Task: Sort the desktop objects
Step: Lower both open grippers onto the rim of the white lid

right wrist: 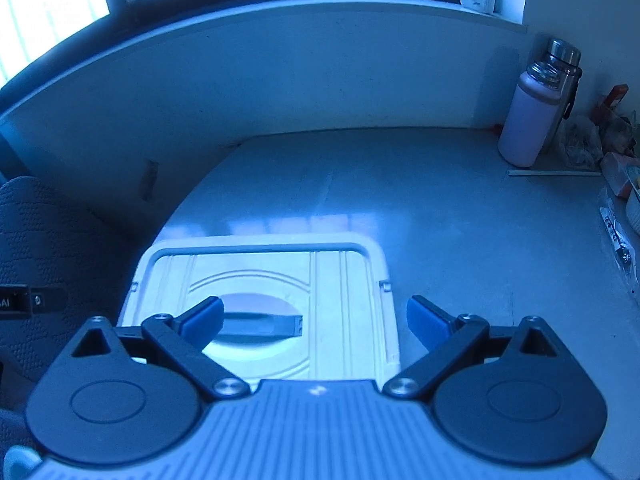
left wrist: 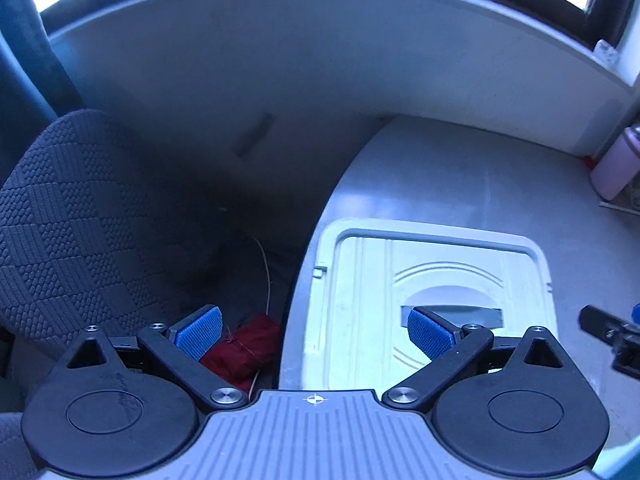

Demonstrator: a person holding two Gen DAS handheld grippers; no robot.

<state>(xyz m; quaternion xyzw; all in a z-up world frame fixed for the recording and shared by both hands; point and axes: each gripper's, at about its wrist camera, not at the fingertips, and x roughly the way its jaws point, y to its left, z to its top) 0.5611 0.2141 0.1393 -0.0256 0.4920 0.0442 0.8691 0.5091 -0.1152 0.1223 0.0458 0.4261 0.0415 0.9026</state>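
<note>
Closest to us, our left gripper (left wrist: 314,336) has its blue pads spread wide and holds nothing; its right pad (left wrist: 430,336) hangs over the white storage box lid (left wrist: 360,280), while its left pad (left wrist: 200,332) is out past the desk (left wrist: 440,168) edge, above a dark red bundle (left wrist: 244,350) on the floor beside the patterned chair (left wrist: 80,220). Our right gripper (right wrist: 315,322) is likewise spread apart and empty. Its left pad (right wrist: 202,318) sits above the lid's oval recess with the grey handle (right wrist: 260,325), and its right pad (right wrist: 426,326) is over bare desk (right wrist: 440,220) just past the lid's right rim. We see the white storage box lid (right wrist: 340,280) lying flat at the near left corner of the desk, directly ahead of and below both grippers. At the far right, against the wall, stands a pale pink bottle (right wrist: 526,120) with a steel flask (right wrist: 562,64) just behind it, and some packets (right wrist: 616,160) lie near them, well apart from the lid.
</note>
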